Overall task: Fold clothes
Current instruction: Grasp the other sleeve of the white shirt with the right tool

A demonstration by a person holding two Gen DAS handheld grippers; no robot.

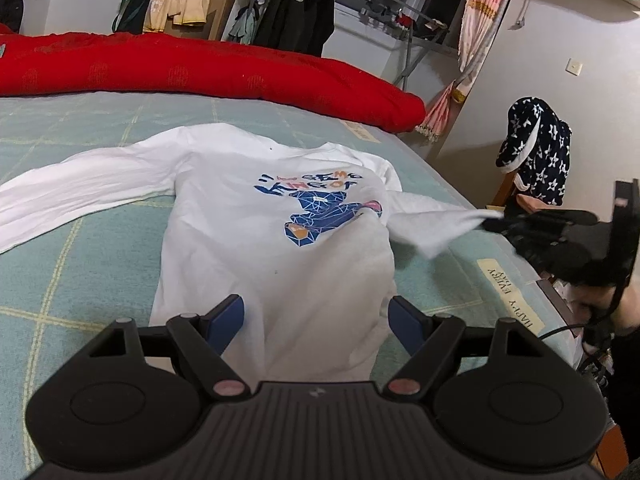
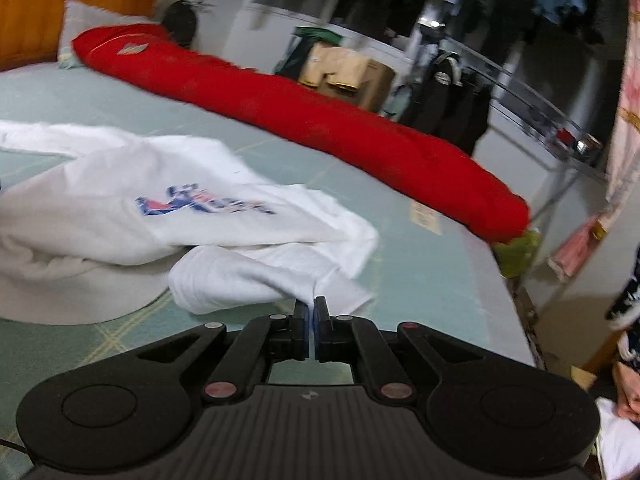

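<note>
A white long-sleeved shirt (image 1: 256, 216) with a blue cartoon print (image 1: 320, 212) lies face up on a pale green checked bed sheet (image 1: 60, 272), its hem toward the bed's near edge and its collar toward a long red quilt (image 1: 200, 68) rolled along the far side. One sleeve stretches flat toward the left edge. The left gripper (image 1: 316, 318) hovers over the hem, its blue-padded fingers spread wide apart and holding nothing. The right gripper (image 2: 311, 312) is clamped tight on the cuff of the other sleeve (image 2: 256, 276), lifting it near the bed's right edge. A star-patterned navy garment (image 1: 536, 152) hangs beyond the bed.
</note>
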